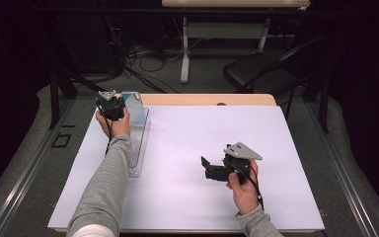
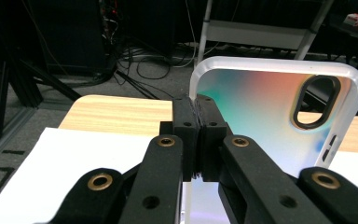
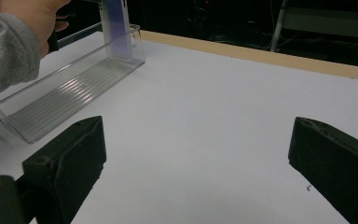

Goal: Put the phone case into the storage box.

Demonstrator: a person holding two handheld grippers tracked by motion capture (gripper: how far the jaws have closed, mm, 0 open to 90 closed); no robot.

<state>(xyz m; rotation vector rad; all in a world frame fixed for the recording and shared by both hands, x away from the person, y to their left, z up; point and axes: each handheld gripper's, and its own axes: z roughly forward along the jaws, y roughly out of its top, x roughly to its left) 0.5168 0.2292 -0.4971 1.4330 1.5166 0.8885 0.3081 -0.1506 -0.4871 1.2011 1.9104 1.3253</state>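
Observation:
A phone case (image 2: 261, 112) with a frosted white rim and a shimmering teal-to-orange back stands upright. My left gripper (image 2: 198, 135) is shut on its left edge, pads pressed together on the rim. In the high view the left gripper (image 1: 111, 105) is at the table's far left, with the case (image 1: 134, 111) just right of it. The case (image 3: 116, 28) has its lower end inside the far end of a long clear plastic tray (image 3: 74, 88). My right gripper (image 1: 207, 168) hovers over the white sheet at centre right. Its jaws stand wide apart and hold nothing (image 3: 200, 158).
The clear tray (image 1: 140, 143) lies lengthwise along the left side of the white sheet (image 1: 192, 133), which covers a wooden table (image 1: 207, 99). Beyond the far edge are a black folding chair (image 1: 261, 71), a desk leg (image 1: 184, 54) and floor cables (image 1: 143, 54).

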